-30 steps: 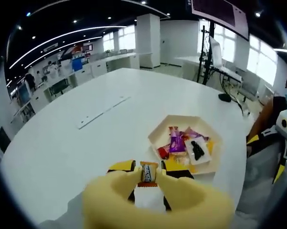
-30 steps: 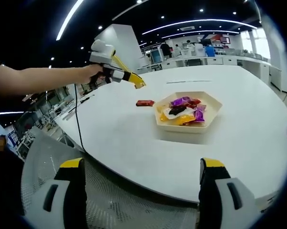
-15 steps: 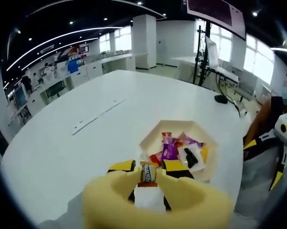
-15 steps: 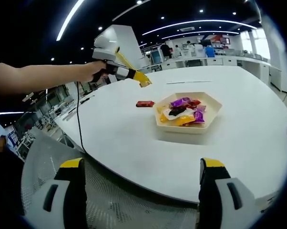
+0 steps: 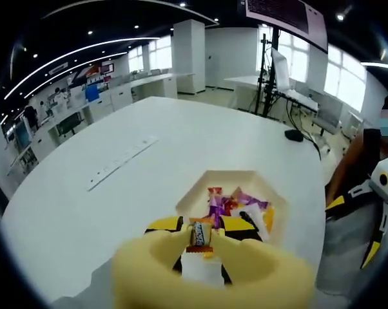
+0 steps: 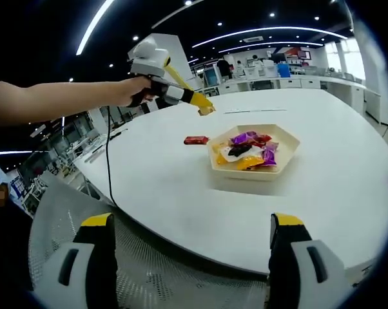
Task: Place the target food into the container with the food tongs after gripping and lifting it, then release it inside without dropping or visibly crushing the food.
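My left gripper (image 5: pixel 202 224) is shut on yellow food tongs (image 5: pixel 156 256), whose tips pinch a small orange wrapped candy (image 5: pixel 200 234). It hovers just in front of the near rim of a cream hexagonal container (image 5: pixel 244 174) holding several wrapped sweets (image 5: pixel 236 201). In the right gripper view a hand holds that left gripper (image 6: pixel 205 109) up in the air to the left of the container (image 6: pixel 256 171), with the candy at the tongs' tip. My right gripper (image 6: pixel 193 220) stands wide open near the table's edge, holding nothing.
A red wrapped candy (image 6: pixel 196 139) lies on the white round table (image 6: pixel 162 187) left of the container. A flat white strip (image 5: pixel 120 164) and a black object (image 5: pixel 294 135) lie farther off. A mesh chair (image 6: pixel 155 273) sits below the right gripper. A person (image 5: pixel 368 193) stands at the right.
The left gripper, with tongs and candy, has moved toward the container, which now sits closer under the tongs' tips. The right gripper has stayed still and open.
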Tool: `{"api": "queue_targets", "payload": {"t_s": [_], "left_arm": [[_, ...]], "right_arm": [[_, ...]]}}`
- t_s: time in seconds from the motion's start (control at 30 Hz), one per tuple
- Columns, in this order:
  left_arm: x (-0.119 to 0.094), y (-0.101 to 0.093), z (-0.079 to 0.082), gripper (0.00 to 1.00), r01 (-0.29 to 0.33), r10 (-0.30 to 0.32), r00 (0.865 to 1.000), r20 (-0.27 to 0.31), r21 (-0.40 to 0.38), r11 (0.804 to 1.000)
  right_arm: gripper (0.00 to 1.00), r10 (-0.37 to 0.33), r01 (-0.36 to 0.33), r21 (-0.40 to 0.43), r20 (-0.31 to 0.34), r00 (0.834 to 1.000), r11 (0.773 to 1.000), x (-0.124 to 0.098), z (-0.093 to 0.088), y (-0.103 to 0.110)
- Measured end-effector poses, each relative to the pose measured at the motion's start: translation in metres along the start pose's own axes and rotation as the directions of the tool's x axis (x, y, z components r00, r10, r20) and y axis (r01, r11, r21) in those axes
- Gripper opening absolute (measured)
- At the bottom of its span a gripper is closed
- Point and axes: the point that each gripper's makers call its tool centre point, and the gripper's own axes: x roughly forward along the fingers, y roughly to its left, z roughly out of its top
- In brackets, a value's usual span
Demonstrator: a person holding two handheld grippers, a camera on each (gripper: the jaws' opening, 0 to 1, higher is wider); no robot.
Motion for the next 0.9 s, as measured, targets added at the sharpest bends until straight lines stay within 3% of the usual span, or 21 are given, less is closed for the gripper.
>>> {"api": "queue_targets", "payload": {"t_s": [0.9], "left_arm": [[0.028,-0.043,0.027,0.18,0.08,-0.081,0.996,0.026,0.036,0.996]], "right_arm": [[1.0,-0.002,0.002,0.001,-0.001,1.0,1.0,0.0,0.0,0.0]]}}
